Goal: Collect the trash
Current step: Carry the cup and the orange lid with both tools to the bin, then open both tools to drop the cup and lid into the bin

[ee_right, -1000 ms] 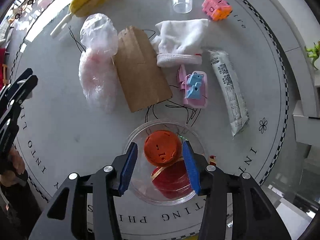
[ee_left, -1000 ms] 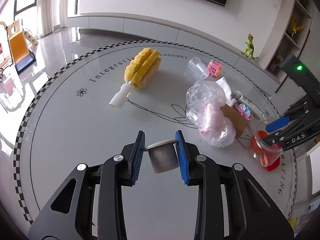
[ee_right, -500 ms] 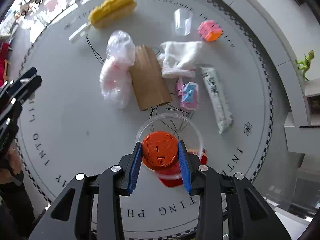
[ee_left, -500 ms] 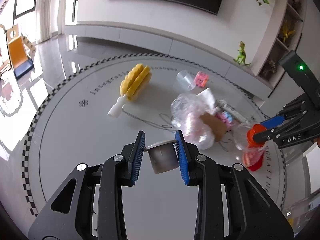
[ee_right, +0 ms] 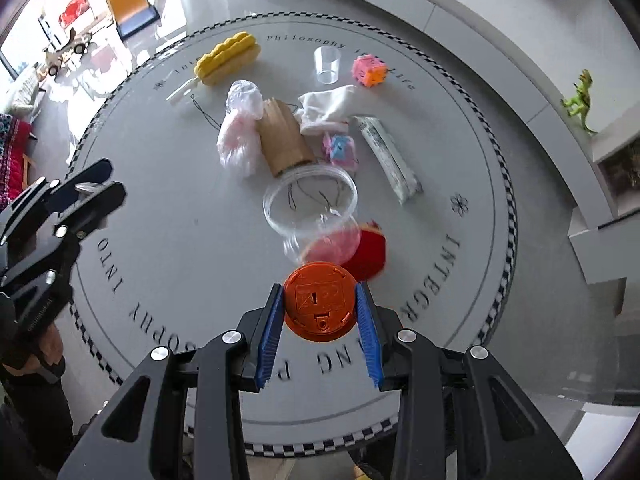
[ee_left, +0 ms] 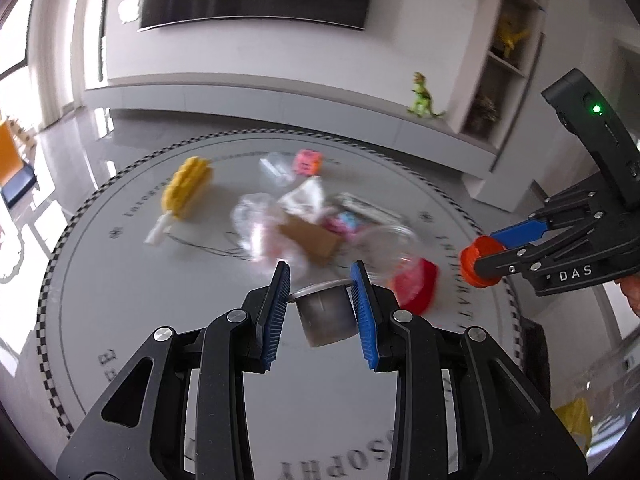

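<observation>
- Left gripper [ee_left: 320, 300] clamping small grey cup [ee_left: 326, 314] above near side of round table [ee_left: 120, 280].
- Right gripper [ee_right: 319, 314] pinching orange lid [ee_right: 319, 306] over near-right table edge, beside tipped clear jar [ee_right: 310, 210].

Black right gripper [ee_left: 476, 258] body: "DAS". Round grey glass desk [ee_right: 460, 152] rim lettering: "Philosophy", "INTO", part "INTEGR…".

The near half of the round desk [ee_right: 168, 184] lies bare, giving a hand-held gripper open passage. Across the middle, the plastic bag [ee_right: 239, 136], cardboard piece [ee_right: 285, 138], white cloth [ee_right: 328, 110] and clear jar [ee_right: 310, 210] crowd together, blocking a straight reach toward the far rim.
</observation>
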The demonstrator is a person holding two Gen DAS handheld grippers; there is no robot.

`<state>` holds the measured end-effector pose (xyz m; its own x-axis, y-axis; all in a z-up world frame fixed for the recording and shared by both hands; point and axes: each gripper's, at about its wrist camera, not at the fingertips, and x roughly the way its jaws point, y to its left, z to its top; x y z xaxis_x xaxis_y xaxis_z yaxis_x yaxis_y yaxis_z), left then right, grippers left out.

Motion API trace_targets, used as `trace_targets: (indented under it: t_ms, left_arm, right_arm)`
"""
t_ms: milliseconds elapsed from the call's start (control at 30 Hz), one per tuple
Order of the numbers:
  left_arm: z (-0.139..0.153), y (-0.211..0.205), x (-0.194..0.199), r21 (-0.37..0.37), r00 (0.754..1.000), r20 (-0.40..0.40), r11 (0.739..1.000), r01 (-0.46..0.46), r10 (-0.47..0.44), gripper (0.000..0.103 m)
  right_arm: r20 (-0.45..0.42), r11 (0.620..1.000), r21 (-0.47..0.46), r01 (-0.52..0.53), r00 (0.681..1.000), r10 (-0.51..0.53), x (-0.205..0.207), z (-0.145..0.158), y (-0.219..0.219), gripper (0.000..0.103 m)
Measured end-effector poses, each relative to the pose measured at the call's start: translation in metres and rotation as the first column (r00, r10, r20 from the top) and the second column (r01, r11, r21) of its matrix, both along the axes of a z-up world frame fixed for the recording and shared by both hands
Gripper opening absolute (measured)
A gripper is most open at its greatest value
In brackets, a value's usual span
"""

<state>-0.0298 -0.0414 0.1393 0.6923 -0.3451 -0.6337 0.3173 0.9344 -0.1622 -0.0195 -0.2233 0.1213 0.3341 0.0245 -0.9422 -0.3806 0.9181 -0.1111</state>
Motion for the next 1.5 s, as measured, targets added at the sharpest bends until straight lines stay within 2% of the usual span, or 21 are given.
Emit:
trace_targets:
  t_ms: [300,500,700,900,1200,1300,1367,1400,1433,1467,1500]
  left_arm:
    - [0.006,-0.077,-0.033,0.007,0.988,-0.001,0.988,0.156,-0.156,0.032]
    - [0.005,-0.138,-0.062,0.038,0.956,-0.005,0.956,0.292,-0.292,0.032]
    - [-0.006,-0.211,-0.096,0.069,0.893,-0.024,0.890,0.450,-0.450,0.032]
    - [-0.029,-0.284,-0.134,0.083,0.797,-0.064,0.793,0.604,-0.600,0.032]
    - [-0.076,-0.354,-0.173,0.095,0.668,-0.177,0.663,0.742,-0.723,0.032]
    - [-0.083,-0.366,-0.179,0.096,0.650,-0.195,0.645,0.758,-0.735,0.032]
    - [-0.089,-0.373,-0.177,0.079,0.646,-0.210,0.646,0.759,-0.733,0.033]
    - [-0.092,-0.376,-0.173,0.073,0.652,-0.226,0.655,0.752,-0.724,0.058]
    - [-0.094,-0.378,-0.170,0.080,0.667,-0.233,0.670,0.738,-0.708,0.100]
    - [-0.094,-0.377,-0.166,0.088,0.690,-0.225,0.691,0.718,-0.688,0.096]
    - [-0.094,-0.376,-0.164,0.087,0.703,-0.211,0.703,0.706,-0.680,0.097]
  right_arm:
    - [0.062,0.992,0.074,0.101,0.992,-0.105,-0.057,0.007,-0.074,0.037]
    - [0.082,0.972,0.107,0.208,0.973,-0.217,-0.099,-0.004,-0.141,0.038]
    - [0.087,0.939,0.128,0.319,0.940,-0.331,-0.149,-0.020,-0.207,0.038]
    - [0.075,0.890,0.138,0.435,0.891,-0.447,-0.195,-0.044,-0.264,0.038]
    - [0.026,0.814,0.159,0.559,0.821,-0.570,-0.236,-0.086,-0.326,0.038]
    - [0.008,0.789,0.170,0.590,0.800,-0.600,-0.241,-0.097,-0.340,0.038]
    - [-0.011,0.780,0.178,0.600,0.794,-0.608,-0.244,-0.104,-0.346,0.039]
    - [-0.010,0.779,0.175,0.602,0.793,-0.609,-0.244,-0.107,-0.348,0.052]
    - [0.008,0.771,0.172,0.613,0.782,-0.623,-0.244,-0.107,-0.350,0.069]
    - [0.027,0.764,0.171,0.622,0.772,-0.634,-0.243,-0.106,-0.352,0.073]
    - [0.031,0.760,0.172,0.626,0.768,-0.639,-0.245,-0.107,-0.355,0.073]
